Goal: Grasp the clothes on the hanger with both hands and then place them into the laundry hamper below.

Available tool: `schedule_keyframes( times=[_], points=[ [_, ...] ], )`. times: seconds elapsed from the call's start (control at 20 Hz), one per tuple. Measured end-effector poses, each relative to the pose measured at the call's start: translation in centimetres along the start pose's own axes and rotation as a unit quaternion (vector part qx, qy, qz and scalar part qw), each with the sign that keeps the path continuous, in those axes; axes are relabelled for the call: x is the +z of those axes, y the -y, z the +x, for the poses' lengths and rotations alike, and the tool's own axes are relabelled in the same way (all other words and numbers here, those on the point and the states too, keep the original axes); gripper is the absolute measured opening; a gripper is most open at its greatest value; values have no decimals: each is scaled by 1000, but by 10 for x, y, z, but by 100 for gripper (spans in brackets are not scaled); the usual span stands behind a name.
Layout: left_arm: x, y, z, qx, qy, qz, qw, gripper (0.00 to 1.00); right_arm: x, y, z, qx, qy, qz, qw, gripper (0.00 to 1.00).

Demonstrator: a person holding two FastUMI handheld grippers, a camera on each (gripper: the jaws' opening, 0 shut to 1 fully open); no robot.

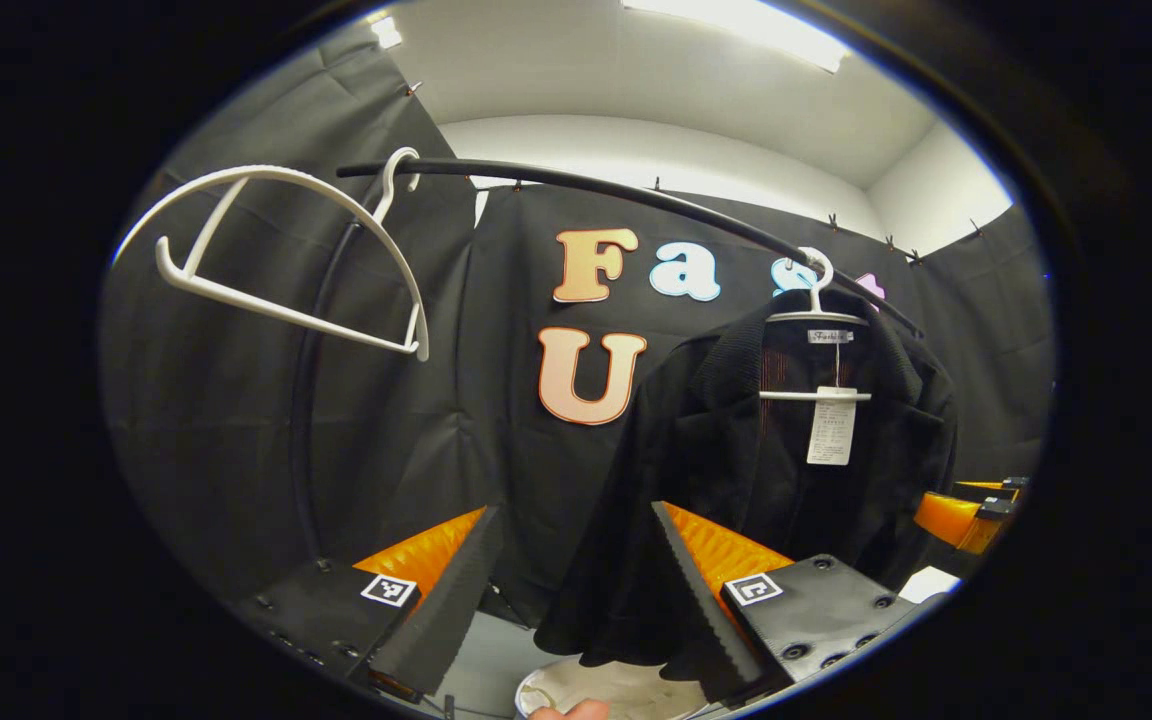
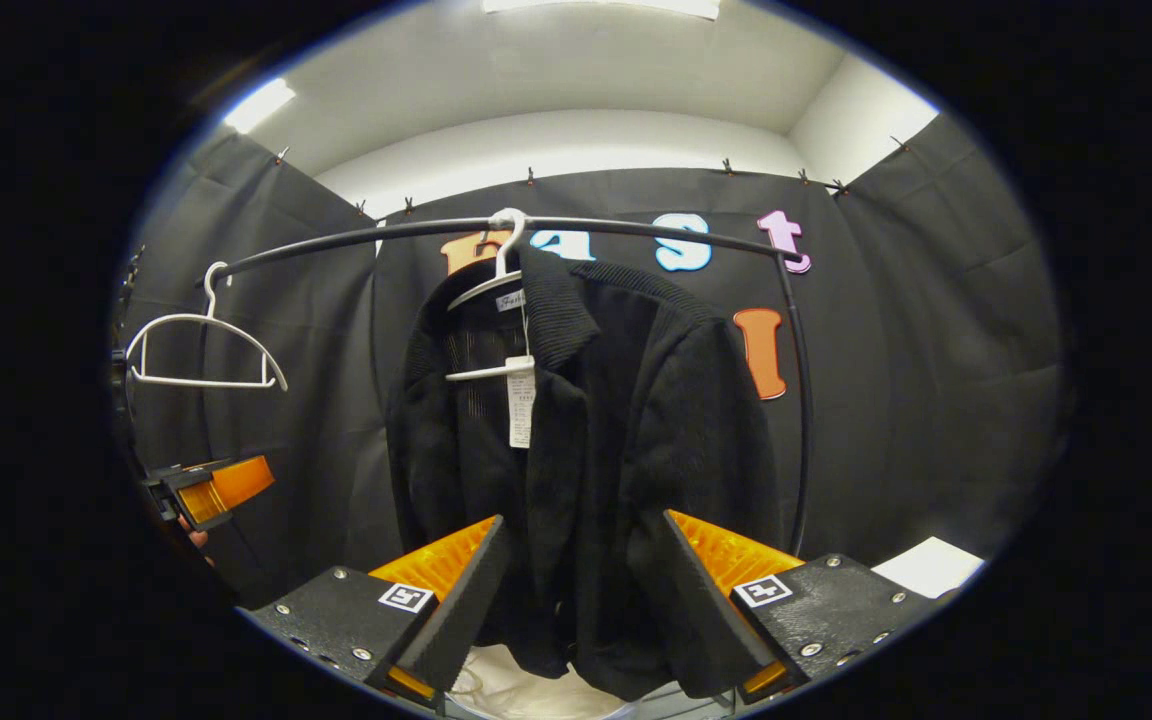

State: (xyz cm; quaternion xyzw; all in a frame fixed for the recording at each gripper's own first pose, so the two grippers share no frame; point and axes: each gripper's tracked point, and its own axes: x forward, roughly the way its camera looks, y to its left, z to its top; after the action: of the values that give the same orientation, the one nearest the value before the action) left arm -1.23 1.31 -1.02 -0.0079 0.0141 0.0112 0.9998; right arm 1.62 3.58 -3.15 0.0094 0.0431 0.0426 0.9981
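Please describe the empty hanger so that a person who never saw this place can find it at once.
Look at the black curved rail before the booth's wall. Two white hangers hook over it: one carries the black jacket, the other, the empty hanger, hangs apart near the rail's other end. It alone is bare, with nothing draped on it.

The black jacket (image 2: 616, 440) covers most of its white hanger (image 2: 491, 290), and the print on its paper tag (image 2: 521, 407) is too small to tell. The white laundry hamper (image 1: 576, 690) below is cut off by the bottom edge, its rim partly behind the jacket's hem. In the right gripper view, the other gripper (image 2: 211, 490) is cropped at the left edge.
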Motion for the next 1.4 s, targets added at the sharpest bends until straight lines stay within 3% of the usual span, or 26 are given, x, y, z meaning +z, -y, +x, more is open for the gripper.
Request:
schedule_keyframes(
  times=[0.05,0.35,0.4,0.65,0.7,0.9,1.0,1.2,1.3,1.4],
  points=[
    [-1,-1,-1,1,0,0,1000,100,0,-4,7,4,1,1,1000,99],
    [1,-14,-6,15,0,4,1000,92,-18,-15,68,3,-11,3,1000,99],
    [-1,-15,-7,17,-1,2,1000,96,-22,-17,79,5,-13,5,1000,94],
    [-7,-12,-9,10,-7,-15,1000,100,-34,-9,116,-6,-18,1,1000,93],
    [-7,-10,-8,8,-4,-16,1000,100,-37,-5,120,-10,-23,1,1000,97],
    [-4,13,8,-26,9,-26,999,96,-42,26,122,-39,-35,-13,999,39],
    [-10,37,24,-61,0,-36,997,93,-39,22,120,-22,-32,-14,999,11],
    [-24,90,65,-125,-20,-62,990,96,-28,15,99,5,-18,-21,1000,6],
    [-28,113,84,-144,-17,-64,987,93,-22,5,86,25,-7,-24,999,6],
    [-37,134,104,-154,-21,-57,986,96,-18,5,77,28,-1,-30,999,6]
  ],
)
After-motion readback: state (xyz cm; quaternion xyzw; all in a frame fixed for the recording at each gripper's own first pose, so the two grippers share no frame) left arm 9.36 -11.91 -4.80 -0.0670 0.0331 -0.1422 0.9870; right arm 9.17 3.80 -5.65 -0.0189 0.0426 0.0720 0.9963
